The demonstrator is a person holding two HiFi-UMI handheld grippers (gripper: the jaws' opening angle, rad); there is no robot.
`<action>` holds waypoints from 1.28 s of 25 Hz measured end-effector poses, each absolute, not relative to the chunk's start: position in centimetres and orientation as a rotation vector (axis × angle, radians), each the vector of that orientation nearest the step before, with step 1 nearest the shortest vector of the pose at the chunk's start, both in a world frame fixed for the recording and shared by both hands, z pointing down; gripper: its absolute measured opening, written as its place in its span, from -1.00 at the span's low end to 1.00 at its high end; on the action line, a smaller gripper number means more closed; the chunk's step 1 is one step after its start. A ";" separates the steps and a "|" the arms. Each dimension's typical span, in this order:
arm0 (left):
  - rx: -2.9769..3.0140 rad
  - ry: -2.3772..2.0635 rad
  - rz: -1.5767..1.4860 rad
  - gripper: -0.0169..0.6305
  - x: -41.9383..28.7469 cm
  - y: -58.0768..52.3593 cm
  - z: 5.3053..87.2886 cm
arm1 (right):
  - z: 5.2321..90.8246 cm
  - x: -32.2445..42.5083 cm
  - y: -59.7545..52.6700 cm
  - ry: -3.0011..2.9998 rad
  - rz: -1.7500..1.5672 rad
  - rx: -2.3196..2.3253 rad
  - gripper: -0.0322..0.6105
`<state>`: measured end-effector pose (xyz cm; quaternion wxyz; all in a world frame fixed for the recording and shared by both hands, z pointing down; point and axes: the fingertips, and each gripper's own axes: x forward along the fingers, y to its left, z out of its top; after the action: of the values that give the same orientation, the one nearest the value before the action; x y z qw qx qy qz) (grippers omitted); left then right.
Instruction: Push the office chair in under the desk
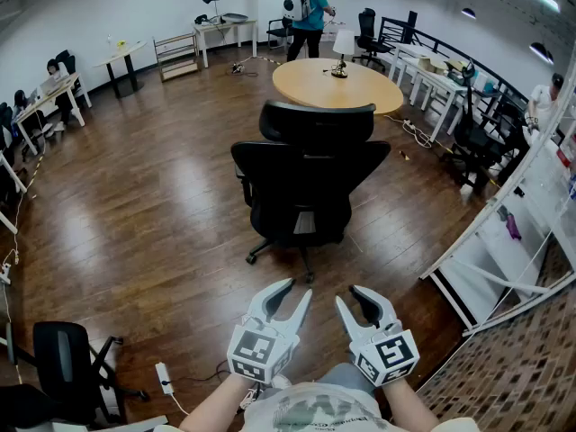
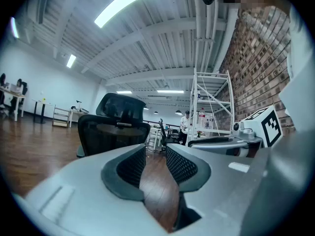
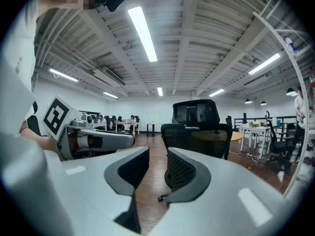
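floor (image 1: 135, 205): dark glossy wood boards, bare in the wide stretch in front of both grippers.
table (image 1: 360, 88): round with a pale wood top, standing in the middle of the room at the far side of the open floor.
chair (image 1: 306, 183): black, with a mesh back and a headrest. It stands on the floor between the grippers and the table, its back turned to the camera and its seat toward the table. It sits on the near side of the table, not under the top. Neither gripper touches it.
left gripper (image 1: 297, 288): held low and level, aimed at the chair back and well apart from it. Its 2 jaws stand a little apart. Only floor shows between the ribbed pads (image 2: 133, 163), so it holds nothing.
right gripper (image 1: 348, 295): just beside the left gripper and aimed the same way. Its 2 jaws are also slightly parted, with a narrow gap between the pads (image 3: 183, 173). It is empty and clear of the chair.
lamp (image 1: 342, 48): small with a white shade, upright on the table toward its far side.
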<state>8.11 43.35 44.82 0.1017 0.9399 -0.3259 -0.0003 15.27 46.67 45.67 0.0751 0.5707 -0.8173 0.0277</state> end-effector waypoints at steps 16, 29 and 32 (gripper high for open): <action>2.838 -1.020 0.060 -0.41 9.2 34.8 44.2 | 44.4 18.9 38.3 -2.488 0.041 1.680 -0.47; 2.904 -1.184 0.235 -0.20 11.8 23.7 42.5 | 42.6 26.4 27.7 -2.539 -0.099 1.570 -0.32; 2.905 -1.256 0.326 -0.17 11.4 21.0 42.4 | 42.0 28.2 25.5 -2.540 -0.127 1.526 -0.29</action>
<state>11.40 20.95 42.42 -0.0202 0.9128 -0.3948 0.1023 28.18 25.46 42.04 0.0878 0.5126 -0.8531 -0.0426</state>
